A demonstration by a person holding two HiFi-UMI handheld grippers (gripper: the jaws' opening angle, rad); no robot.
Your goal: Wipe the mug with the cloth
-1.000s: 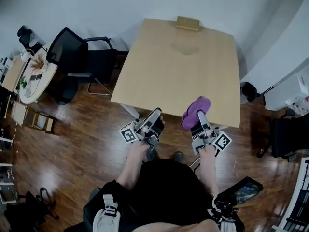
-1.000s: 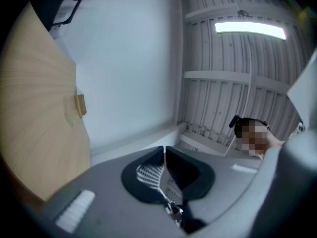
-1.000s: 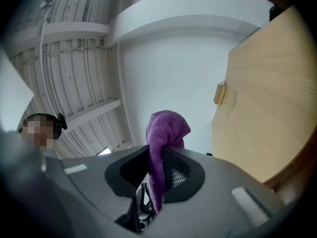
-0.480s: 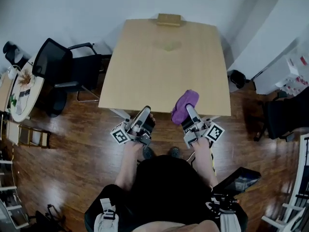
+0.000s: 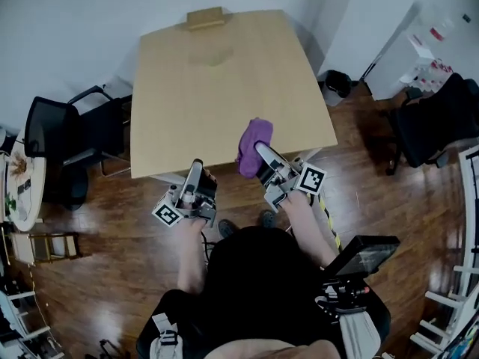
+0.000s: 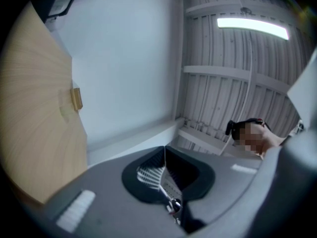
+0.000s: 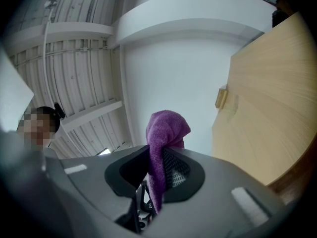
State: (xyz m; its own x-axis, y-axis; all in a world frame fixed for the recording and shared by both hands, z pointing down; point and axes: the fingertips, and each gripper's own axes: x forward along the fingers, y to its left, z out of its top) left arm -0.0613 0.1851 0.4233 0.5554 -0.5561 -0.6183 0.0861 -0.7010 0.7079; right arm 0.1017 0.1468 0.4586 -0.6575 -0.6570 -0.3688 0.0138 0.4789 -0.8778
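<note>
My right gripper [image 5: 260, 158] is shut on a purple cloth [image 5: 253, 145], which bunches up above the jaws over the near edge of the light wooden table [image 5: 224, 103]. In the right gripper view the cloth [image 7: 166, 130] hangs down between the two pads of the right gripper [image 7: 159, 158]. My left gripper [image 5: 197, 176] is just short of the table's near edge, over the floor. In its own view the left gripper [image 6: 164, 156] is shut with nothing in it. I cannot make out a mug; only a faint mark [image 5: 213, 57] shows on the far part of the table.
A small wooden block [image 5: 206, 17] sits at the table's far edge. A black office chair [image 5: 60, 144] stands left of the table, with a black bin [image 5: 338, 83] and a dark chair [image 5: 434, 118] to the right. A white wall runs behind, and the floor is dark wood.
The head view has swung, so the table now sits further left and higher in the picture. Both grippers stay at the table's near edge, the right one still holding the cloth.
</note>
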